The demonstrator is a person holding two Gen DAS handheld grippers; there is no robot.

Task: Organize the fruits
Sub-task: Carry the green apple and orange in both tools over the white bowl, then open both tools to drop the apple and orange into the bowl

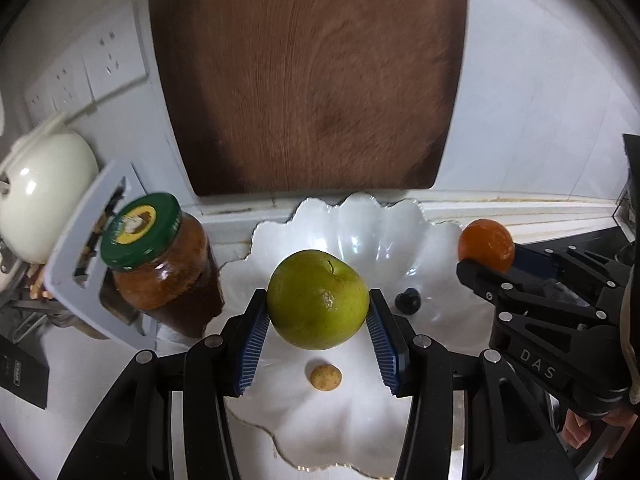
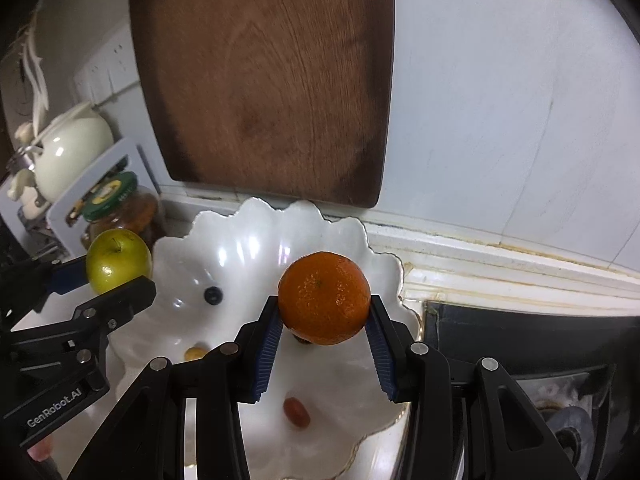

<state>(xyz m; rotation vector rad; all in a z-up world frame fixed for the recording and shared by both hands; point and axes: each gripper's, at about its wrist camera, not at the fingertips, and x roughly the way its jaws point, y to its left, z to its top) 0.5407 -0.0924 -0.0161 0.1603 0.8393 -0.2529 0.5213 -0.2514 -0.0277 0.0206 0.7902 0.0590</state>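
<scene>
Over the plate (image 1: 440, 312), near its back rim: left gripper (image 1: 318, 344) clamping the apple (image 1: 318, 300), right gripper (image 2: 324, 346) clamping the orange (image 2: 324, 298), delivery step in hand, next likely lowering both clear of the blueberry (image 2: 212, 295) before release.
</scene>
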